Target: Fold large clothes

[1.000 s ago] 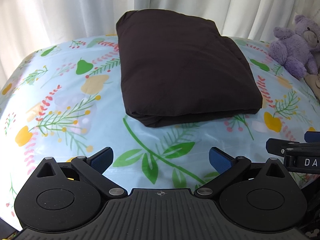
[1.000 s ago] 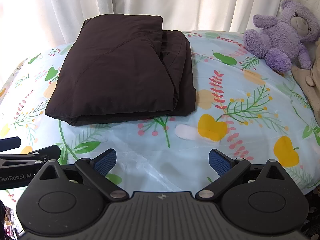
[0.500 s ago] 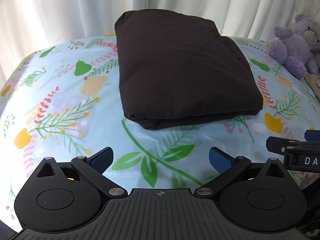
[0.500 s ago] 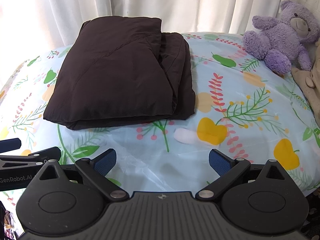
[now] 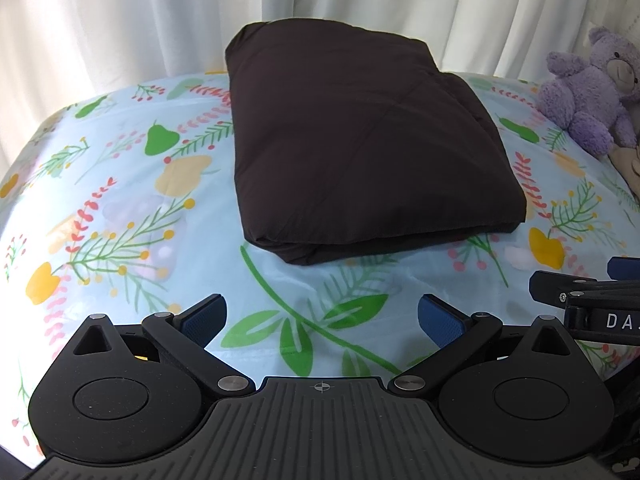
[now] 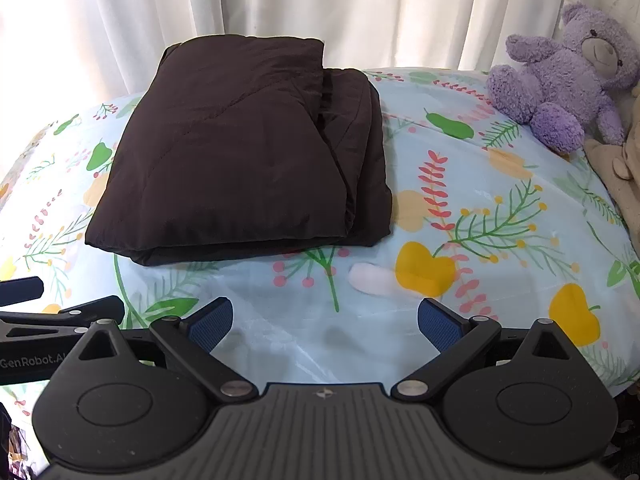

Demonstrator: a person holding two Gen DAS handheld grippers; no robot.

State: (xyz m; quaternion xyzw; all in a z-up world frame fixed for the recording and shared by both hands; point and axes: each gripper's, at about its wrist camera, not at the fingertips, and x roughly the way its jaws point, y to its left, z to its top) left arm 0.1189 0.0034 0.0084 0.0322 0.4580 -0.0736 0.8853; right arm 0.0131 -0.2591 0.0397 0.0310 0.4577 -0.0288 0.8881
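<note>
Tablecloth (image 5: 120, 208) with a pale blue ground covers the whole surface; it is printed with green leaves, yellow fruits, green pears and small red berries, and it looks glossy, like plastic. White curtains (image 5: 120, 20) hang in folds along the far side and let bright daylight through. On the far half of the surface lies the dark brown garment (image 5: 360, 140), folded into a thick rectangular bundle; from the right wrist view its stacked layers show along the right edge (image 6: 356, 152). At the far right sits a purple teddy bear (image 6: 560, 92), well apart from the garment, and a beige soft toy (image 6: 616, 168) lies just beside it at the edge of view.

Both tools hover over the near part of the cloth, side by side. Left gripper (image 5: 322, 316) has its blue pads spread wide with nothing between them. Right gripper (image 6: 324, 318) is equally wide and holds nothing. Neither touches the garment.
</note>
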